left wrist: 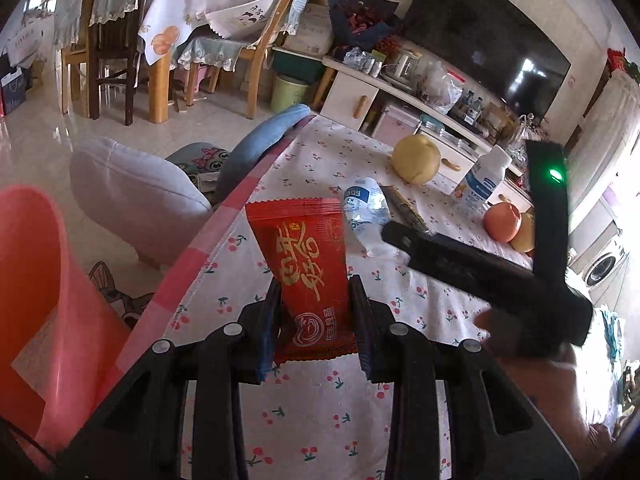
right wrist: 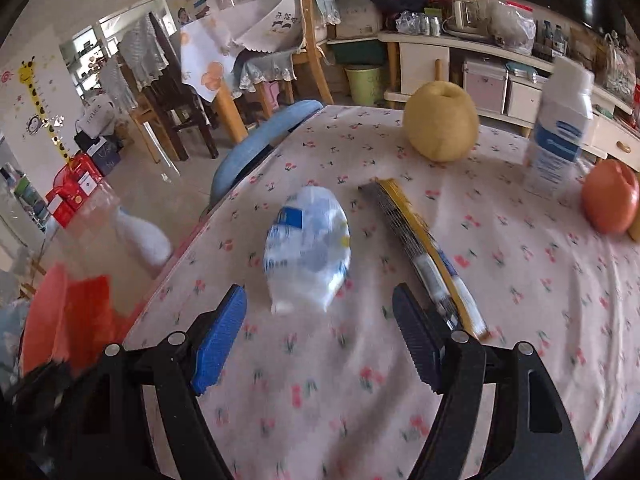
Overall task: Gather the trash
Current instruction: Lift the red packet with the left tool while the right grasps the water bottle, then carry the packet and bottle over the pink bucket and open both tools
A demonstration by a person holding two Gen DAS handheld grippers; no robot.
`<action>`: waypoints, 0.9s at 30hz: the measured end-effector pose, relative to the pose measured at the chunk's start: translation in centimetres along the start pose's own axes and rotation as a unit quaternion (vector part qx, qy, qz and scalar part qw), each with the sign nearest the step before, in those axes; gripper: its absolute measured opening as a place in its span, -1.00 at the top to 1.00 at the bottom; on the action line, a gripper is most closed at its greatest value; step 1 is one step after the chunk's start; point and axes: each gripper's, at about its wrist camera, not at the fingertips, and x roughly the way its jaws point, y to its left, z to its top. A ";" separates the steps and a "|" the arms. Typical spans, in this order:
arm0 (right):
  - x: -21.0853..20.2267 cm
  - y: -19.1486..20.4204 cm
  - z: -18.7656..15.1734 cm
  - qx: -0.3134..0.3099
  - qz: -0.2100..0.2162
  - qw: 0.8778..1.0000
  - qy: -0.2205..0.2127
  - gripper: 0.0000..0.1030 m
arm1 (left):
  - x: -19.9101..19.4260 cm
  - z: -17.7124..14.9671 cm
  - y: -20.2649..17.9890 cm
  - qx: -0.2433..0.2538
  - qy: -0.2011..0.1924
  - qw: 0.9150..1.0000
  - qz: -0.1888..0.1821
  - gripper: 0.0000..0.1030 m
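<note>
The left gripper (left wrist: 316, 312) jaws clamp a red wrapper (left wrist: 308, 264); the right gripper (right wrist: 320, 328) jaws gape before a crushed bottle (right wrist: 308, 248).

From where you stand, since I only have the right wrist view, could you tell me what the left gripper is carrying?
Observer: The left gripper is shut on a red snack wrapper, its jaws pinching the lower part.
Operator: Thank you. Is the pink bin close to it?
Observer: Yes, the pink bin stands on the floor just left of the table edge, beside that gripper.
Operator: And how does my right gripper look from there?
Observer: The right gripper reaches in from the right, a fingertip right beside the crushed plastic bottle.
</note>
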 end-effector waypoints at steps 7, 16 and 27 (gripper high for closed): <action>3.5 1.3 1.1 -0.030 -0.025 0.999 0.015 -0.40 | 0.4 -0.2 0.2 0.004 0.005 1.000 -0.003 0.33; 4.7 1.7 0.8 -0.051 -0.056 0.997 0.016 -0.20 | 0.4 -0.2 0.4 0.004 0.006 1.000 -0.003 0.33; 1.7 2.3 -0.6 -0.062 -0.069 0.996 -0.005 -0.19 | -1.0 0.2 0.7 -0.003 -0.011 1.000 -0.005 0.33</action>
